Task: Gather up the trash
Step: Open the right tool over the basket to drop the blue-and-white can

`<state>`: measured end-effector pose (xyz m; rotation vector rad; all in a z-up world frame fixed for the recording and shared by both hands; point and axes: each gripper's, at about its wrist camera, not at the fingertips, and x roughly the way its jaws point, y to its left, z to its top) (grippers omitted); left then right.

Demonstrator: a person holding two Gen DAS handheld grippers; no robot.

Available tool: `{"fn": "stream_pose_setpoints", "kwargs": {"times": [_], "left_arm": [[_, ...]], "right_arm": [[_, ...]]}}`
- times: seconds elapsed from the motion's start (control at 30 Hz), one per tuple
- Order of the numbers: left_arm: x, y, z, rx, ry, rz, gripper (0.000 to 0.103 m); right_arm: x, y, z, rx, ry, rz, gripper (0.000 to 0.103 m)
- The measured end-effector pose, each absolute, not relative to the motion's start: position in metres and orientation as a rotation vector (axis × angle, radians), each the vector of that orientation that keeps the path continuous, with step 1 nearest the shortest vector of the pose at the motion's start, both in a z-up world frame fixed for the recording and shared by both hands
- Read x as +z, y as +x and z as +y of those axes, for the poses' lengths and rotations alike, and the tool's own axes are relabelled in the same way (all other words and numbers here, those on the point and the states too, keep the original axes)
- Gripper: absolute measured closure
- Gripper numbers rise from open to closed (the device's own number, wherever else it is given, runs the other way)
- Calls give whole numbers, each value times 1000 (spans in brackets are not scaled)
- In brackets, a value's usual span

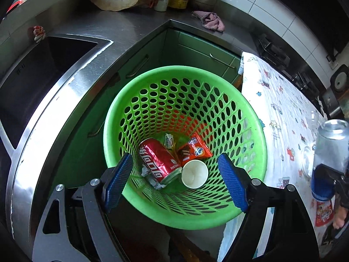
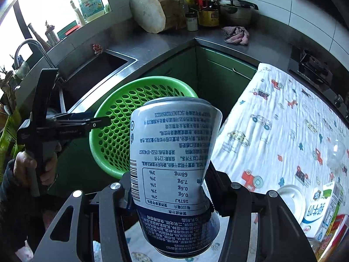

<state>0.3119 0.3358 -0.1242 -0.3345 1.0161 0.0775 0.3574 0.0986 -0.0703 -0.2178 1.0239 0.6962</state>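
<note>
A green perforated trash basket stands below my left gripper, which is open and empty above its rim. Inside lie a crushed red cola can, a white paper cup, an orange snack wrapper and a small white packet. My right gripper is shut on a blue-and-white drink can, held upside down above the table edge, to the right of the basket. That can also shows at the right edge of the left wrist view.
A table with a cartoon-print cloth holds a milk carton, a white lid, a clear plastic cup and a red packet. A steel counter with sink, pink rag and chopping block lies behind.
</note>
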Motion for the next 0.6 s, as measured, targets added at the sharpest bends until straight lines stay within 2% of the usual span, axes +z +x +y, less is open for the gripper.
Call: {"fn": "stream_pose_setpoints", "kwargs": {"times": [0.37, 0.43, 0.57, 0.6], "left_arm": [[-113, 268, 350, 135, -338, 975, 21], [-113, 264, 351, 142, -338, 979, 21], [-115, 262, 353, 146, -344, 981, 21], [-115, 262, 353, 146, -344, 982, 21]], "right_arm": [[-86, 397, 183, 740, -264, 1025, 52], [-89, 403, 192, 743, -273, 1034, 49], [-85, 400, 196, 746, -272, 1008, 36], [-83, 399, 195, 745, -273, 999, 36]]}}
